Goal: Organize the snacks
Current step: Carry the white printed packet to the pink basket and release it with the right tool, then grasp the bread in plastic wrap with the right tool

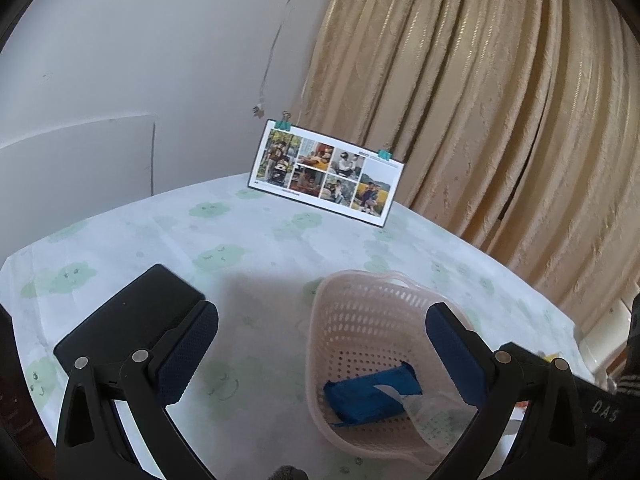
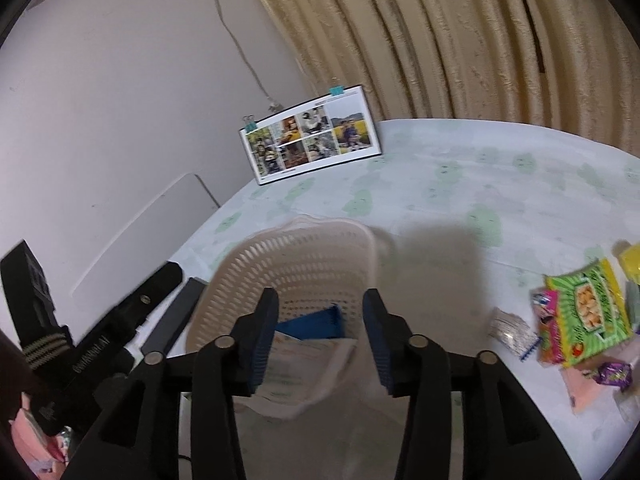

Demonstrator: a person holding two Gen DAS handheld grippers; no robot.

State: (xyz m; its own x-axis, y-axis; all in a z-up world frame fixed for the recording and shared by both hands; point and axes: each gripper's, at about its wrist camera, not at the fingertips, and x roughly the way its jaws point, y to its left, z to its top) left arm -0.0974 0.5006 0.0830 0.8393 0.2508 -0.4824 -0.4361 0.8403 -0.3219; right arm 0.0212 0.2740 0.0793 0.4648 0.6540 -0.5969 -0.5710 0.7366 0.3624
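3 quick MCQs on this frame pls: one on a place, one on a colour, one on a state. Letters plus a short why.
1. Where is the blue packet?
A. inside the basket
B. on the photo card
C. in the left tongs

2. What colour are the clips on the photo card?
A. red
B. teal
C. black

3. How do the left tongs stand?
A. shut on a packet
B. shut on nothing
C. open, holding nothing

Answers:
1 A, it lies on the floor of the basket.
2 B, both clips on the card's top edge are teal.
3 C, pads wide apart with nothing between them.
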